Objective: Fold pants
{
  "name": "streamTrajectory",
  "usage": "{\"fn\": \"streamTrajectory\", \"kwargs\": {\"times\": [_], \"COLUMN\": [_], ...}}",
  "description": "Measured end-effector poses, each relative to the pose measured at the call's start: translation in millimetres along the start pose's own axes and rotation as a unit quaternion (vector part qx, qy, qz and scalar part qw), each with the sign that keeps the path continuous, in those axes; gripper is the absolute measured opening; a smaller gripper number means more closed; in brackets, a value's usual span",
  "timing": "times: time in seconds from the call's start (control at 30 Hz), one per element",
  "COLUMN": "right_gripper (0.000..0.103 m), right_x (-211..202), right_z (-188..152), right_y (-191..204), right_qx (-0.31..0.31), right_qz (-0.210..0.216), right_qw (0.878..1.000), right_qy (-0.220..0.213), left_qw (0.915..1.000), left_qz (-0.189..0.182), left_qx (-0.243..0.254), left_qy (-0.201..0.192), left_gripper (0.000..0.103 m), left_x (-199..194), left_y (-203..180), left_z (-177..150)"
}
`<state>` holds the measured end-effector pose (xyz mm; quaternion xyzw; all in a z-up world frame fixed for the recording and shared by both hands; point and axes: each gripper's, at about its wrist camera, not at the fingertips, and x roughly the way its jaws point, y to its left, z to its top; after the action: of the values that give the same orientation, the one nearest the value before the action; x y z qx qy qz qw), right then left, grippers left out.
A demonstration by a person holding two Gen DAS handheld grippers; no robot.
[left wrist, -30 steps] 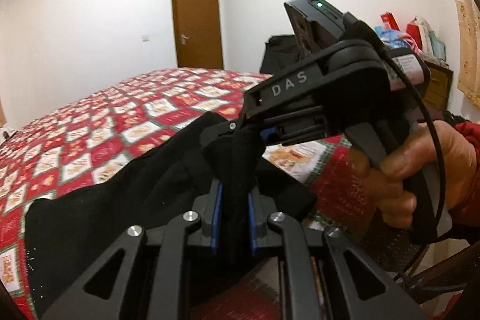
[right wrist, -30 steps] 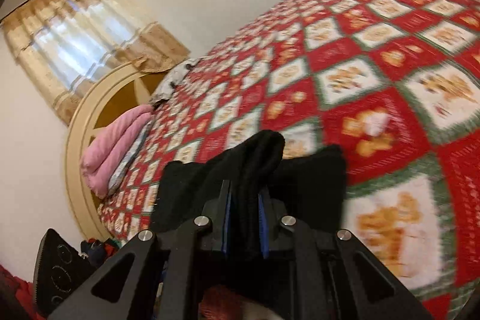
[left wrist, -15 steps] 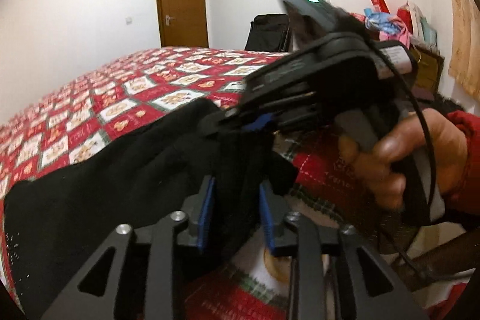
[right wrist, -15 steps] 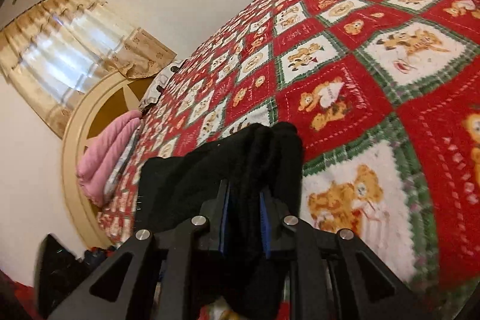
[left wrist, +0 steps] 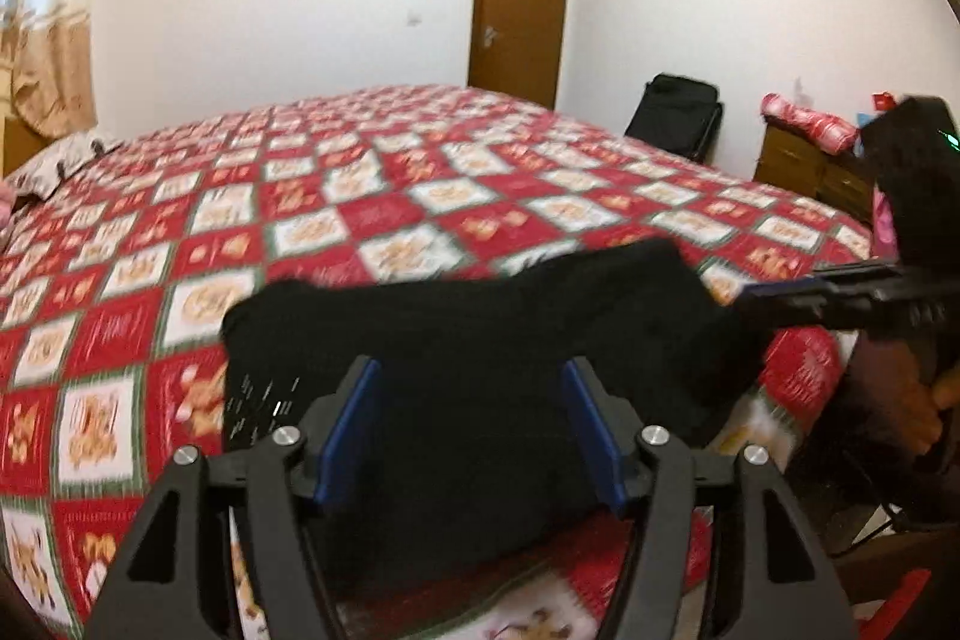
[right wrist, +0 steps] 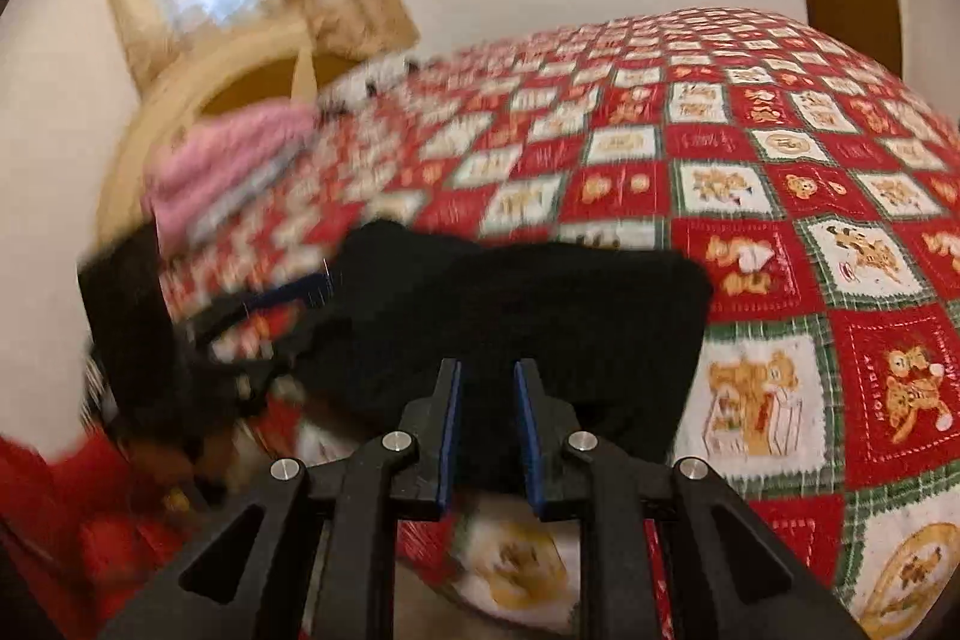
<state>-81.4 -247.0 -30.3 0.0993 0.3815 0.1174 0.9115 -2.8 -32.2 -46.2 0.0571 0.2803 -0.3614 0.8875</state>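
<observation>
The black pants (left wrist: pixel 480 340) lie folded in a compact bundle on the red checked bedspread near the bed's front edge; they also show in the right wrist view (right wrist: pixel 510 316). My left gripper (left wrist: pixel 471 400) is wide open and empty, just in front of the bundle. My right gripper (right wrist: pixel 486 394) is open with a narrower gap and holds nothing, its tips at the bundle's near edge. The right gripper also shows in the left wrist view (left wrist: pixel 840 298) at the bundle's right end. The left gripper shows blurred in the right wrist view (right wrist: pixel 252 316).
The bedspread (left wrist: pixel 420 196) covers a large bed. A pink blanket (right wrist: pixel 240 154) lies at the headboard. A black suitcase (left wrist: pixel 678 115) and a wooden cabinet (left wrist: pixel 804 166) stand by the far wall, next to a brown door (left wrist: pixel 519 4).
Both grippers have opened and let go of the pants, then drawn back. The pants dropped onto the bed as a folded bundle. Both views have swung.
</observation>
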Motion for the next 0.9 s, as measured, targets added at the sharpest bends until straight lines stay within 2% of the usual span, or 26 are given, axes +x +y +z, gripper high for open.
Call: {"fn": "streamTrajectory", "kwargs": {"times": [0.07,0.1,0.17,0.2,0.27,0.33,0.47,0.53,0.63,0.73,0.83,0.9], "right_gripper": [0.018,0.012,0.007,0.006,0.006,0.007,0.009,0.009,0.009,0.009,0.009,0.009], "right_x": [9.9,17.0,20.4,22.1,13.1,-5.8,-37.5,-37.1,-13.3,24.4,73.9,108.3], "right_z": [-16.4,-28.3,-46.5,-54.1,-54.3,-38.0,-4.0,14.5,35.8,56.9,79.4,86.3], "right_y": [-7.6,-17.4,-38.1,-47.2,-50.1,-39.8,-13.5,-2.6,14.5,35.5,66.9,90.0], "right_qx": [0.001,0.011,0.059,0.086,0.103,0.079,0.034,0.020,0.003,-0.015,-0.036,-0.059], "right_qz": [-0.022,-0.041,-0.014,-0.020,-0.007,-0.008,0.014,0.026,0.059,0.087,0.114,0.119], "right_qw": [0.999,0.997,0.995,0.991,0.992,0.996,0.999,0.998,0.997,0.996,0.993,0.990], "right_qy": [0.037,0.064,0.081,0.097,0.079,0.043,-0.030,-0.047,-0.050,-0.032,0.003,0.036], "left_qw": [0.9996,0.9990,0.9975,0.9973,0.9973,0.9972,0.9983,0.9987,0.9977,0.9939,0.9879,0.9830], "left_qz": [0.020,0.027,0.030,0.035,0.035,0.032,0.007,0.014,0.047,0.085,0.080,0.062], "left_qx": [0.007,0.007,0.002,0.004,0.018,0.021,-0.008,-0.026,-0.044,-0.066,-0.123,-0.158], "left_qy": [0.020,0.035,0.064,0.064,0.062,0.064,0.058,0.043,0.020,0.024,0.049,0.070], "left_gripper": [0.065,0.065,0.066,0.066,0.066,0.066,0.066,0.066,0.069,0.069,0.069,0.067], "left_x": [7.0,11.6,18.5,17.7,11.6,4.1,-14.5,-22.5,-23.7,-8.0,9.2,18.9], "left_y": [3.8,5.8,7.3,7.3,3.9,3.8,19.1,31.2,49.7,67.5,85.8,93.2], "left_z": [-13.1,-20.5,-33.3,-39.5,-40.6,-39.0,-32.7,-24.9,-13.3,-9.1,-20.3,-34.1]}}
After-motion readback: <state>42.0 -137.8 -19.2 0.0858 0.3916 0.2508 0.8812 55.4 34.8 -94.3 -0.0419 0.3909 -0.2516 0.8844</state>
